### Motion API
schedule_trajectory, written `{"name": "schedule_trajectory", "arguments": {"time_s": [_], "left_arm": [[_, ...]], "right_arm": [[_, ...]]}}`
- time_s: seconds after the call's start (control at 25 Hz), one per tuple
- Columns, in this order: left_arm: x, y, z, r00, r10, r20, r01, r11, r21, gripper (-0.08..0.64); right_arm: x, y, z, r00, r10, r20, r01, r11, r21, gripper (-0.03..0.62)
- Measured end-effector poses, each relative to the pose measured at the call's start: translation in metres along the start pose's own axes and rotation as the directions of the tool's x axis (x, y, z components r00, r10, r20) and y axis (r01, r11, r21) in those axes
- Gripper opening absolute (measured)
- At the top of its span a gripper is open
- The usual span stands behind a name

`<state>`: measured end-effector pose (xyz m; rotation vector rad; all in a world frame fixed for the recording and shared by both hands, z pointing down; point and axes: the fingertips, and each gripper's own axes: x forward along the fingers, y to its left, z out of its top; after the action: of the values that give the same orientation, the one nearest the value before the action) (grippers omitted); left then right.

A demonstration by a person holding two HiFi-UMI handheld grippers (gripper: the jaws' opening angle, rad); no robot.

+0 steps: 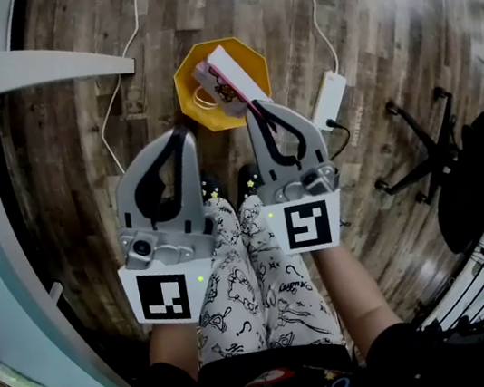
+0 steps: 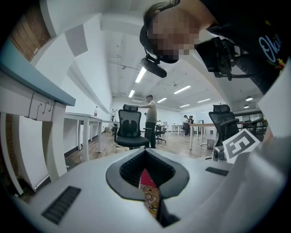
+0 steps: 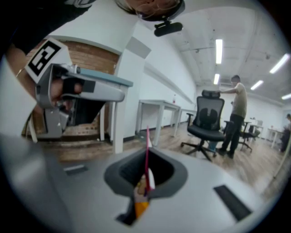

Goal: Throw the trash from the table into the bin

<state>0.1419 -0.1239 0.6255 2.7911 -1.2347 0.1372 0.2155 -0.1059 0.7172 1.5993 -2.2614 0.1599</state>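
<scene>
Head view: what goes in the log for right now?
left gripper: shut on wrapper | right gripper: shut on packet | bin: on floor, under packet

You stand on a dark plank floor (image 1: 414, 12); ahead of you, a black office chair (image 2: 131, 129), a brick wall (image 3: 88, 52) and long ceiling lights (image 2: 140, 75)

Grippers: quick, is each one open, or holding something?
Left gripper: shut on red wrapper.
Right gripper: shut on white wrapper.
</scene>
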Motion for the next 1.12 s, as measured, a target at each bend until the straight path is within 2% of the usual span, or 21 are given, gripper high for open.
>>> {"name": "schedule_trajectory", "arguments": {"time_s": [0.2,0.4,0.72,0.96,1.12], "left_arm": [[0.002,0.0,-0.003,1.0,0.001,-0.003,-0.001,1.0,0.003,0.011],[0.002,0.001,-0.007,1.0,0.002,0.004,-0.002,1.0,0.005,0.011],[-0.001,-0.001,-0.022,1.0,-0.005,0.028,0.004,1.0,0.018,0.011],[-0.004,0.006,-0.046,0.999,0.006,0.049,-0.008,0.999,0.038,0.011],[-0.011,0.013,-0.061,0.998,0.02,0.058,-0.022,0.999,0.037,0.011]], "right_arm": [[0.008,0.002,-0.02,0.999,0.026,-0.04,-0.028,0.998,-0.047,0.011],[0.011,0.005,-0.045,0.995,0.036,-0.097,-0.04,0.998,-0.04,0.011],[0.019,0.016,-0.069,0.997,0.044,-0.071,-0.047,0.998,-0.047,0.011],[0.034,0.022,-0.094,0.999,0.039,-0.03,-0.041,0.998,-0.052,0.011],[0.042,0.026,-0.114,0.998,0.033,-0.049,-0.035,0.999,-0.031,0.011]]}}
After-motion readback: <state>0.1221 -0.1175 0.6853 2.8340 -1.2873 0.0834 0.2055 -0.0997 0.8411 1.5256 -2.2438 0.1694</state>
